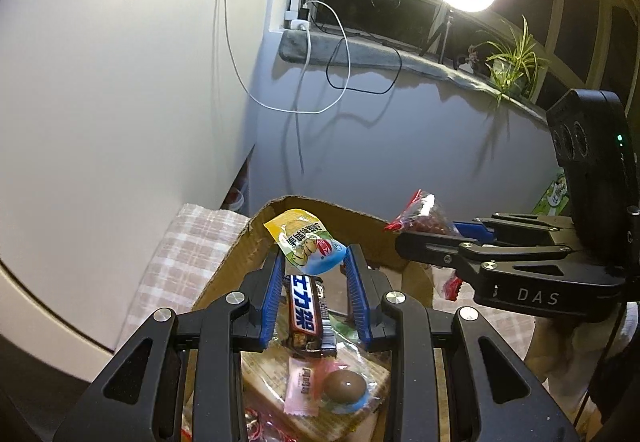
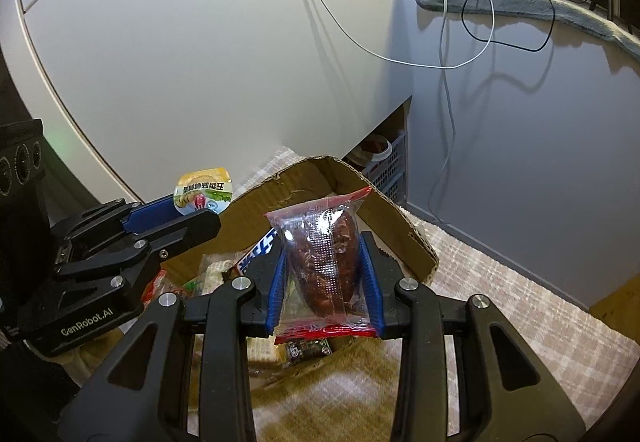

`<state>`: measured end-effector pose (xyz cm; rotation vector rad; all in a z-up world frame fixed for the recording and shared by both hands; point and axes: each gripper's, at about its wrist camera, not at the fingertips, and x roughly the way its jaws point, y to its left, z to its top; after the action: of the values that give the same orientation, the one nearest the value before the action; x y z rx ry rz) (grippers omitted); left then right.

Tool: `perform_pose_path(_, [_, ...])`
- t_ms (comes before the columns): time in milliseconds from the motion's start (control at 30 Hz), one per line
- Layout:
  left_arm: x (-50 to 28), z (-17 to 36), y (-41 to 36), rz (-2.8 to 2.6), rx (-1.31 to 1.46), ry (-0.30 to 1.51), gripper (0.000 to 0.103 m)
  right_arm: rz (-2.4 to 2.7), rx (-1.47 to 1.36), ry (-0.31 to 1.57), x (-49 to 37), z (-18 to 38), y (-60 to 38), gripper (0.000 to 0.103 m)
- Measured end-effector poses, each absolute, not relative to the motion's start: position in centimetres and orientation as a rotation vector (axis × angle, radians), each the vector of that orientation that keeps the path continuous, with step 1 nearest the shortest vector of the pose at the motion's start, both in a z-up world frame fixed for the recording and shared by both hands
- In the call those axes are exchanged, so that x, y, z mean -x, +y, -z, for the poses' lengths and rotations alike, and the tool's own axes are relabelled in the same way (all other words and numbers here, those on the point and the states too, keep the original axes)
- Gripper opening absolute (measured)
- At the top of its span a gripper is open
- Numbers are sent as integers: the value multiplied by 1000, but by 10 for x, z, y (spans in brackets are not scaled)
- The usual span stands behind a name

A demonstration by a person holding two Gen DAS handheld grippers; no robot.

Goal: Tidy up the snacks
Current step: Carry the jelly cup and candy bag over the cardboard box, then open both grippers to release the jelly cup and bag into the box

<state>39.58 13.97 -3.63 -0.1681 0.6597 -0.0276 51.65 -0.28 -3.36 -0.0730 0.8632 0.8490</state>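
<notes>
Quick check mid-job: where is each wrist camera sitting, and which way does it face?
Left wrist: on left gripper, looking along its fingers holding a yellow jelly cup over the cardboard box; right gripper at right.
Right wrist: on right gripper, holding a red-edged clear packet; left gripper at left.
Shared: box, both snacks.

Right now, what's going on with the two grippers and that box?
A person is sorting snacks with two handheld grippers above an open cardboard box. The left gripper pinches a small yellow-and-blue snack packet; the right gripper grips a clear, red-edged pouch of brown food. Both packets are held in the air over the box. Inside it lie a Snickers bar, a pink candy wrapper and a brown egg-shaped snack on top of other packets.
</notes>
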Motion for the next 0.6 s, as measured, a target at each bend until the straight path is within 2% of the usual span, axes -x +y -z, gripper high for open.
perform_pose_path(433, [-404, 44, 144, 12, 149, 680, 31, -842, 88, 882, -527, 46, 7, 37])
perform_pose_path(500, [-405, 45, 143, 11, 143, 686, 31, -839, 93, 880, -527, 47, 8, 45])
perform_pose_path(600, [-405, 45, 143, 5, 140, 684, 31, -836, 95, 872, -527, 46, 8, 50])
